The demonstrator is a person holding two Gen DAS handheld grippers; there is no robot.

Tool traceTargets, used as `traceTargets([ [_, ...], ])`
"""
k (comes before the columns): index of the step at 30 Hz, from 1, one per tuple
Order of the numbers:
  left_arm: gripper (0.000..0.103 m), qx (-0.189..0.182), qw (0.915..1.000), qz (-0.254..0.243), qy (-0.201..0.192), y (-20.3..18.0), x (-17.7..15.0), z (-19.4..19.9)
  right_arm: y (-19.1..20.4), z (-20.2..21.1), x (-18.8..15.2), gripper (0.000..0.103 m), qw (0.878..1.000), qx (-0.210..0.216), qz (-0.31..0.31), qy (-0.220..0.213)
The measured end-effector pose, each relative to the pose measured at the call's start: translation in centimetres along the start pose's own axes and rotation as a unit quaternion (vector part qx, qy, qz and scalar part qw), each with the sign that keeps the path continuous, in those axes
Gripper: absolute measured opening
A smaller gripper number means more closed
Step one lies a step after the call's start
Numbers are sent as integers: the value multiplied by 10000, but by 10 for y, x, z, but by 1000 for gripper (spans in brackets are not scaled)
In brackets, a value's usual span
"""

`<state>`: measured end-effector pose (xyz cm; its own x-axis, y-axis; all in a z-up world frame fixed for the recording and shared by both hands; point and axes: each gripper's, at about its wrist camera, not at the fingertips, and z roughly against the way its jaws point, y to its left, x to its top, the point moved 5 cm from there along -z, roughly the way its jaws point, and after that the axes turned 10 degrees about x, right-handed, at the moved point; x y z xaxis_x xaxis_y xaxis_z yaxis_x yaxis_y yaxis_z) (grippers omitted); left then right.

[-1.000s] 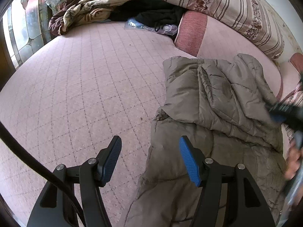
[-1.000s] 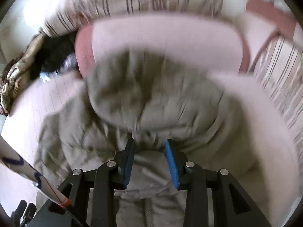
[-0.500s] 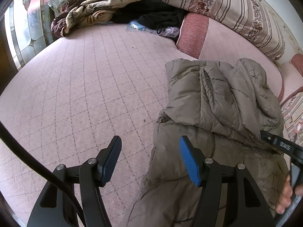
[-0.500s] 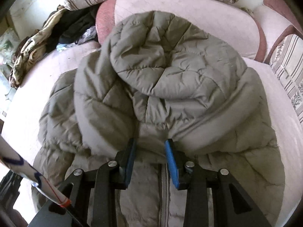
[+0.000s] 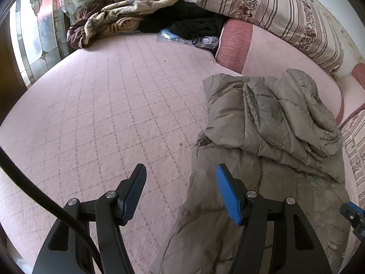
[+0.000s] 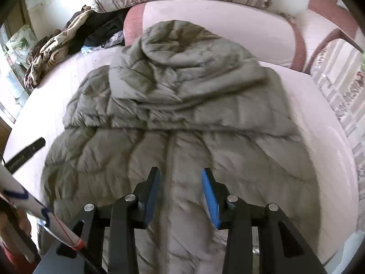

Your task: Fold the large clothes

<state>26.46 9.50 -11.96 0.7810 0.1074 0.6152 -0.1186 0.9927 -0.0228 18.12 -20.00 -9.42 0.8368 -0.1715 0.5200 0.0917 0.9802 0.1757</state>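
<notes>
A quilted, puffy olive-grey down jacket (image 6: 182, 114) is spread on a pink diamond-stitched mattress (image 5: 109, 105), its hood and sleeves folded over the chest, the zip running down the middle. The right gripper (image 6: 180, 182) is seen above the zip, its jaws just widened, nothing clamped. The left gripper (image 5: 180, 182) is held apart over the jacket's edge, empty. No legible writing is seen.

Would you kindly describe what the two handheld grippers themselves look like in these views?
Both are black linkage frames with silver pivot bolts. On the left gripper, the left finger's pad looks black, with only a bluish tint on its ribbed face, and the right finger's pad is bright blue; a thick black cable curves past it. The right gripper likewise has two tapering fingers with ribbed blue pads.
</notes>
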Motion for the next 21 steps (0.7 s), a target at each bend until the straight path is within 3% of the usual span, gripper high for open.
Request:
traceTargets([
  [7, 62, 161, 9990, -102, -397, 2, -28, 23, -33, 43, -33, 46, 9992, -353, 113, -121],
  [11, 62, 593, 9944, -277, -826, 5, -44, 42, -55, 64, -51, 50, 9984, -489, 69, -261],
  [17, 62, 493, 9941, -547, -792, 3, -65, 81, -89, 83, -78, 51, 9976, -481, -292, -394],
  [21, 62, 613, 9905, -889, -856, -2, -79, 107, -115, 90, -93, 52, 9958, -456, -636, -475],
])
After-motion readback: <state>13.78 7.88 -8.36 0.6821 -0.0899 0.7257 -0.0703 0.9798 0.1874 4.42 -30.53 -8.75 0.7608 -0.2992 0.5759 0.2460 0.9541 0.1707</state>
